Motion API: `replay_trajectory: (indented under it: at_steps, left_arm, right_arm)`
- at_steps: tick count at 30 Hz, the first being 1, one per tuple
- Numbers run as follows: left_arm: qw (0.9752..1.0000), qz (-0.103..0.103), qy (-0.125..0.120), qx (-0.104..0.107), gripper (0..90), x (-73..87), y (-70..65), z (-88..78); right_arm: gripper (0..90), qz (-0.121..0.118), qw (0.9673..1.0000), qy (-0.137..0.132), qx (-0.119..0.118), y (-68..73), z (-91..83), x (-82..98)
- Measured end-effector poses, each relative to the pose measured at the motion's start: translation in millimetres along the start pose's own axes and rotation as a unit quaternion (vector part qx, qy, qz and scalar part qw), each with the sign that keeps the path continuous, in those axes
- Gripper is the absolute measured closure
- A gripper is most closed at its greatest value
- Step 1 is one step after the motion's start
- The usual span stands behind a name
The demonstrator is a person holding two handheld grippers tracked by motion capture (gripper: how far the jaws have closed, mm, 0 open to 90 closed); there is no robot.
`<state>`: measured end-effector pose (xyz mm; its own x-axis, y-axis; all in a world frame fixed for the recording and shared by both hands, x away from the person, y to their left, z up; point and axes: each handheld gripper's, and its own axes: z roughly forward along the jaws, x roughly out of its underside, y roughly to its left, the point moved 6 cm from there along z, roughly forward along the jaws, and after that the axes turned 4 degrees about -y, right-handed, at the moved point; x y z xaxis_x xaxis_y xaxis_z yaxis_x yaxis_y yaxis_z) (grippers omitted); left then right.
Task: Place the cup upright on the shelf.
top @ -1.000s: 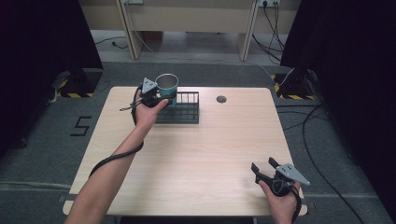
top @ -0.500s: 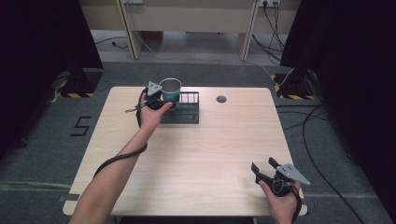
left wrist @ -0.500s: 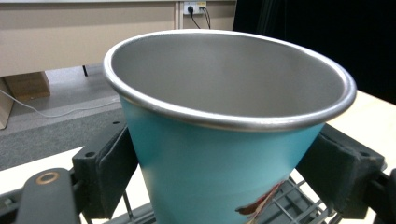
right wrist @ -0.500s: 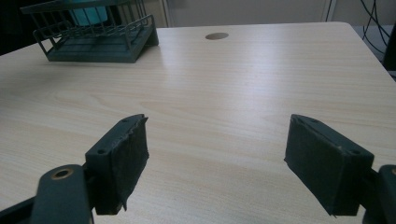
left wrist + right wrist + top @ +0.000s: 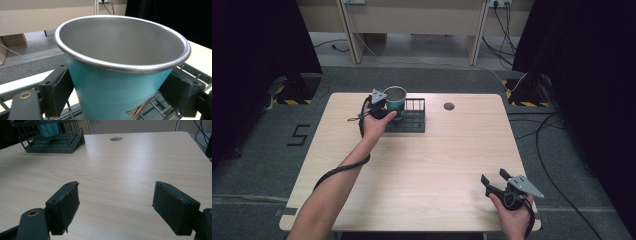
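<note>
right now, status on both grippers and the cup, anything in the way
Left gripper shut on the cup, over the wire rack. Right gripper open, empty, low at the near right of the table. Nothing in the way.

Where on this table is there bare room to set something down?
The whole middle of the table is bare, from the wire rack down to the near edge. The far right is free apart from the small round hole. Crowded: the far left, where the left gripper holds the teal cup over the rack.
</note>
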<state>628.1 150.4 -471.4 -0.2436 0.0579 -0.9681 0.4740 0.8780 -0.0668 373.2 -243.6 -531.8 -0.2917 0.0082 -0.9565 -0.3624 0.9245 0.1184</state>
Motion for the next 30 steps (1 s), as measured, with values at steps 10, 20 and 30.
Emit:
replay_trajectory:
  at_steps: [10,20,30]
  left_arm:
    - [0.9999,0.012,0.009,0.002,15.7,0.8,-0.4,-0.1]
    - [0.9996,0.024,0.018,0.001,14.3,0.1,2.6,-5.7]
    - [0.9995,0.025,0.02,0.004,14.3,-0.2,3.9,-13.4]
  right_arm:
    - [21.7,0.0,1.0,0.0,-0.001,0.1,0.0,0.1]
    - [21.7,0.001,1.0,0.003,-0.002,0.6,0.3,0.4]
    - [21.6,0.001,1.0,0.003,-0.001,0.6,0.3,0.4]
